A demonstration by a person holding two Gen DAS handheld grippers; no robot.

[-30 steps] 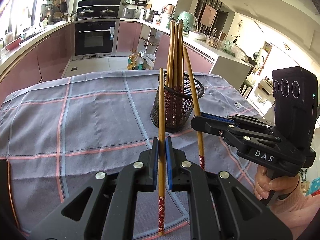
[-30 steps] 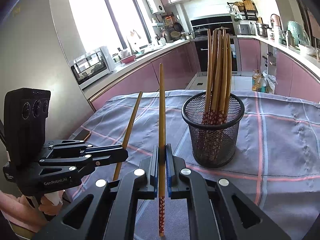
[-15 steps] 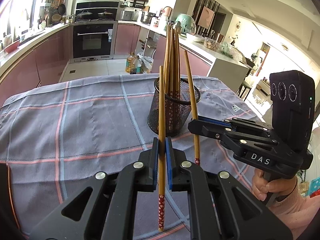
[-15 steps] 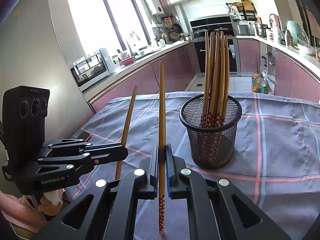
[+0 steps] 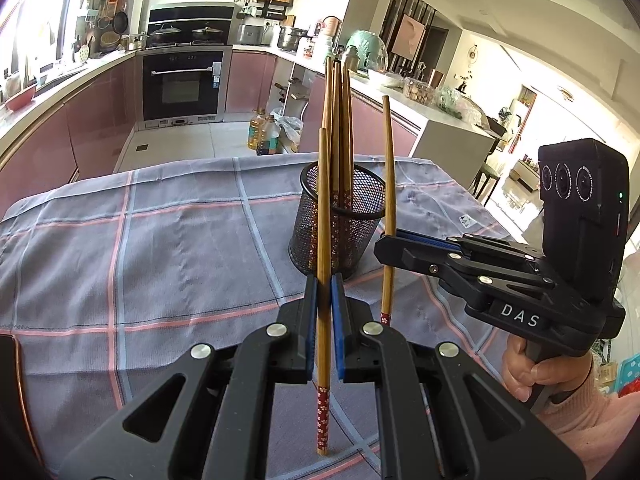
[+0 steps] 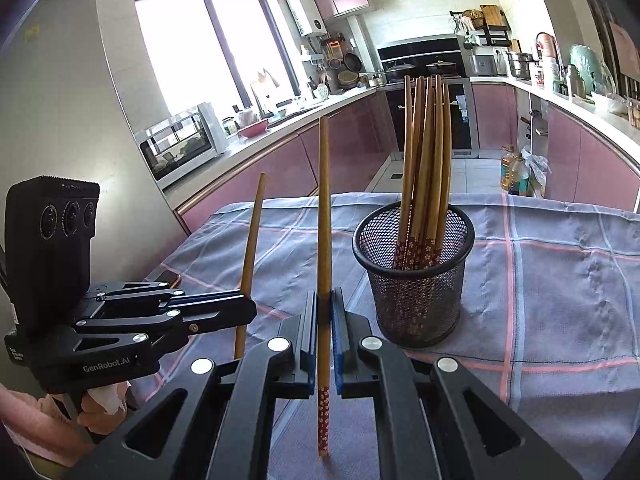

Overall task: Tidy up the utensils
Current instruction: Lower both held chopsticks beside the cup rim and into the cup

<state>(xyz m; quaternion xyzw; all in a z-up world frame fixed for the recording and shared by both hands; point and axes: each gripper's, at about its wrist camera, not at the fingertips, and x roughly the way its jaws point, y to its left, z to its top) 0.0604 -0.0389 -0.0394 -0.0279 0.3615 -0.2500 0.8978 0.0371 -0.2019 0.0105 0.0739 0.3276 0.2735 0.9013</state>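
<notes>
A black mesh holder (image 5: pixel 340 236) (image 6: pixel 414 300) stands on the plaid tablecloth with several wooden chopsticks (image 5: pixel 340 120) (image 6: pixel 426 152) upright in it, their red patterned ends down. My left gripper (image 5: pixel 324 292) (image 6: pixel 250 308) is shut on one chopstick (image 5: pixel 323 220) (image 6: pixel 251 232), held upright just in front of the holder. My right gripper (image 6: pixel 325 308) (image 5: pixel 384 244) is shut on a second chopstick (image 6: pixel 324 220) (image 5: pixel 388 180), also upright, beside the holder. Both held chopsticks have their red ends hanging below the jaws, above the cloth.
The grey and pink plaid tablecloth (image 5: pixel 160 260) covers the table. A phone (image 6: pixel 166 278) lies near the table's left edge. A hand in a pink sleeve (image 5: pixel 536 372) grips the right handle. Kitchen counters, an oven and oil bottles (image 5: pixel 262 132) lie beyond the far edge.
Both grippers keep their chopsticks. In the left wrist view the right gripper's chopstick has gone from leaning to upright, and the holder sits slightly lower in the picture.
</notes>
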